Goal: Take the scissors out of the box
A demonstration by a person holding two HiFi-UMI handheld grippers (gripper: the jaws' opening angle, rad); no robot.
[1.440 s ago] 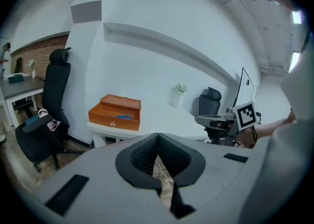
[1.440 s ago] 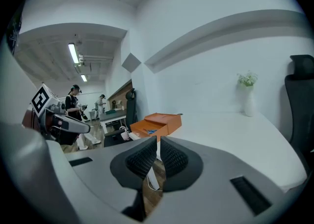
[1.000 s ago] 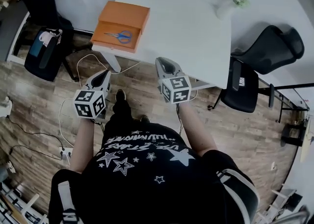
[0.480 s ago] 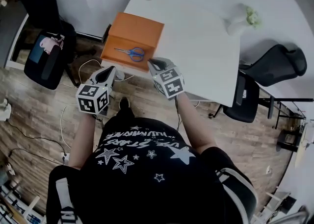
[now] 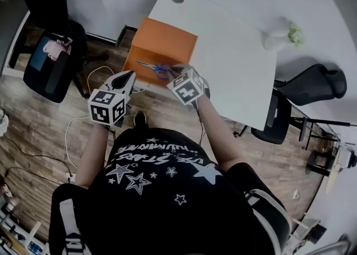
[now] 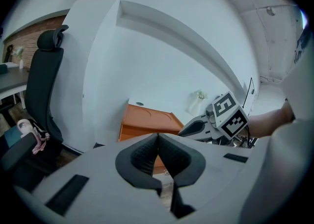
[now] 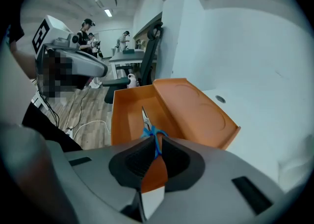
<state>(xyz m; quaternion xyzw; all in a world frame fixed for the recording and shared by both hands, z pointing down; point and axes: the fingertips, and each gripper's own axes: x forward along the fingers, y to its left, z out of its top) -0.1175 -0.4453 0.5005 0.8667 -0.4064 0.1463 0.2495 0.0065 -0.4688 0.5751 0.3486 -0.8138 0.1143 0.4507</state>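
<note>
Hanging short of the table, left gripper is pinched together, empty; right gripper is nearer, jaws narrowed on the blue handle of the scissors, whose blades run straight away along the orange box floor

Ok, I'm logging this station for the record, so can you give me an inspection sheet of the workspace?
Surface: white table, carrying box and vase.
Job's things: open orange cardboard box at the table's corner; blue-handled scissors lying inside.
Clutter: white vase with flowers.
Grippers: right gripper closed on the scissors' handle; left gripper shut, empty.
Cables: white cable on wooden floor.
Surroundings: black office chairs; people behind.
</note>
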